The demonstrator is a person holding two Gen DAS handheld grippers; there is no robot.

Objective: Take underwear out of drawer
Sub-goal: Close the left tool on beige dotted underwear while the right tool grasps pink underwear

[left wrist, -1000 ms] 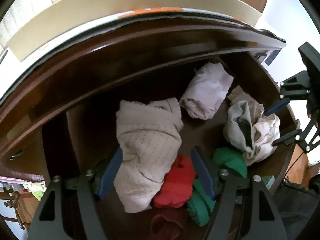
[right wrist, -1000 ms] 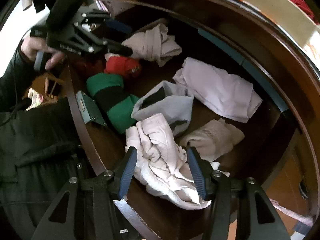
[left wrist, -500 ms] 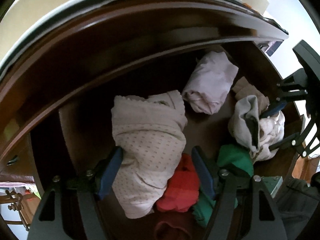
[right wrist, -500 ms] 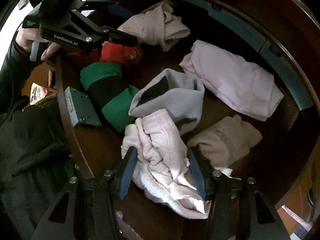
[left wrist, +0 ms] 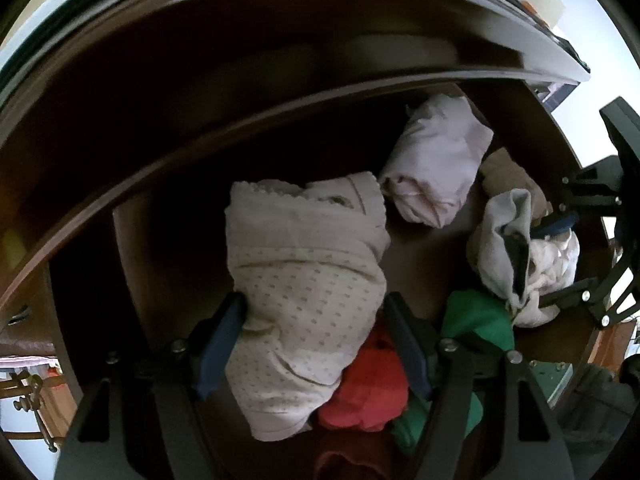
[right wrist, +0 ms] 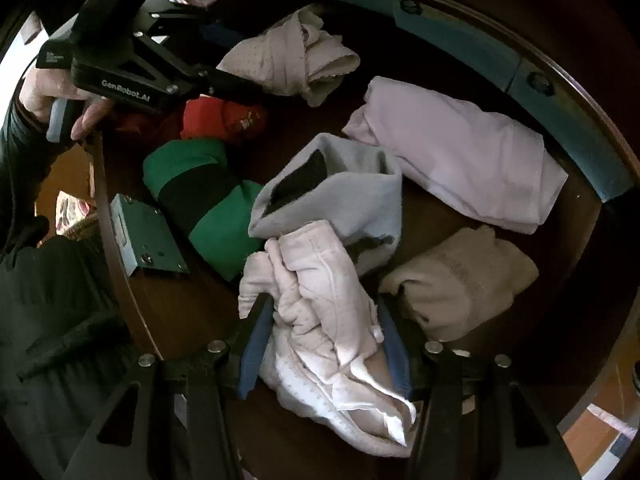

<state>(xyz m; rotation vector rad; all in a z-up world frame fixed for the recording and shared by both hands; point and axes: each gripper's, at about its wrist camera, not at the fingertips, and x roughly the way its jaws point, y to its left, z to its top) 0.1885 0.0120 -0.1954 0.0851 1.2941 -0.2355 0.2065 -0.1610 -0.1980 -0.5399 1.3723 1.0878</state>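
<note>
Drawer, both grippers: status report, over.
Left gripper straddles dotted pink underwear. Right gripper straddles crumpled pale pink underwear. Neither lifted from drawer. Nothing blocking.

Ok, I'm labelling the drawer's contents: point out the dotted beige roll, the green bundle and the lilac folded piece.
dotted beige roll (left wrist: 308, 296), left wrist view, its dotted middle.
green bundle (right wrist: 200, 196), right wrist view, beside its black band.
lilac folded piece (right wrist: 460, 152), right wrist view, flat top face.
</note>
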